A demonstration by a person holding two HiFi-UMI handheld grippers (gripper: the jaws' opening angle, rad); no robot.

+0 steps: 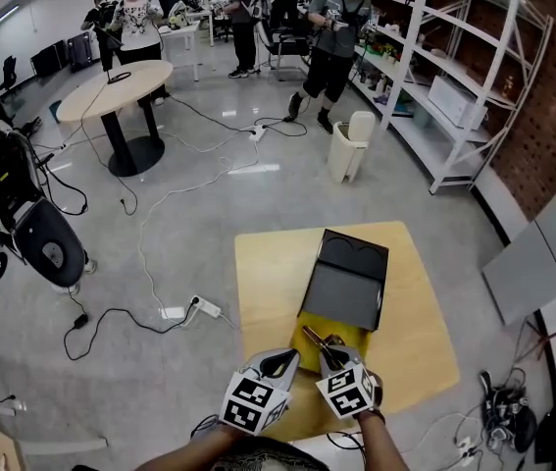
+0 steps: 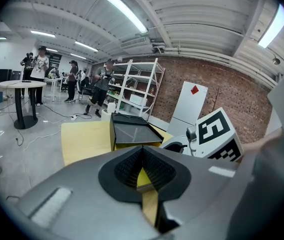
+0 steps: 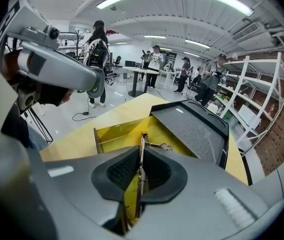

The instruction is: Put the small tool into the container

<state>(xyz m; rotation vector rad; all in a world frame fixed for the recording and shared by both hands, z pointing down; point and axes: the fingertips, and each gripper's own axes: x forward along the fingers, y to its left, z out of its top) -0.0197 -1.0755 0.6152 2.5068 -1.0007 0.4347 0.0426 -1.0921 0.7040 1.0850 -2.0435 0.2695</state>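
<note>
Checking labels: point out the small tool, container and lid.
small tool (image 3: 142,143), right gripper view, shaft above jaws.
container (image 3: 120,132), right gripper view, yellow inner wall.
lid (image 1: 344,297), head view, grey inner face.

The head view is taken from above the person, faced forward and steeply down; the yellow table (image 1: 268,273), the open container (image 1: 348,287), the left gripper (image 1: 279,363) and the right gripper (image 1: 331,353) are seen from well above. The left gripper view is taken low over the table, close behind its own jaws, faced towards the container and the white shelving (image 1: 474,77). The right gripper view is taken just over the container, faced along its lid. Table, container and shelving are shared by all three views; each gripper is caught in the other's view.
</note>
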